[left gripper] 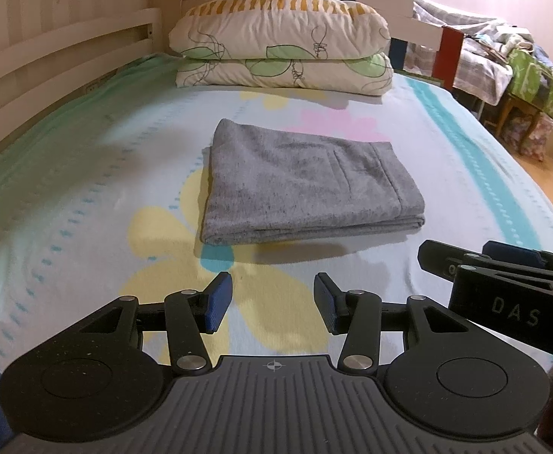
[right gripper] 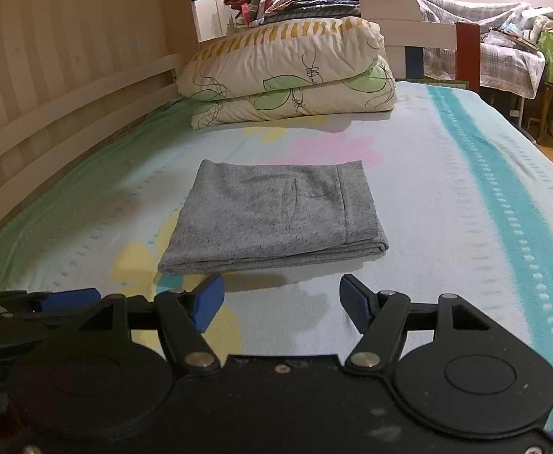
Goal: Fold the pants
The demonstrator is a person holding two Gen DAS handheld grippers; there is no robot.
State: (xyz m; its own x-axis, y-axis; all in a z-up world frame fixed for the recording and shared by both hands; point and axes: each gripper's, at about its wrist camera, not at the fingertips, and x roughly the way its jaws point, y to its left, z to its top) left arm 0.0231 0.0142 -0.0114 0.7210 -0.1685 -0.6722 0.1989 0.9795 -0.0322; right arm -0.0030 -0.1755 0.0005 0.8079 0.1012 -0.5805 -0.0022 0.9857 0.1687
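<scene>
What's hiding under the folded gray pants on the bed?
The gray pants lie flat on the flowery bedsheet. A yellow flower print peeks out beside them. Whatever sits directly underneath is covered, so I cannot tell.

Both wrist views: warm, moderately dim indoor light from above and behind the cameras. The folded grey knit pants (left gripper: 306,181) cast a soft shadow toward the near edge of the pale flower-printed bed sheet (left gripper: 87,208). Fisheye curvature bends the edges; corners vignette dark; the far background is slightly soft.
</scene>
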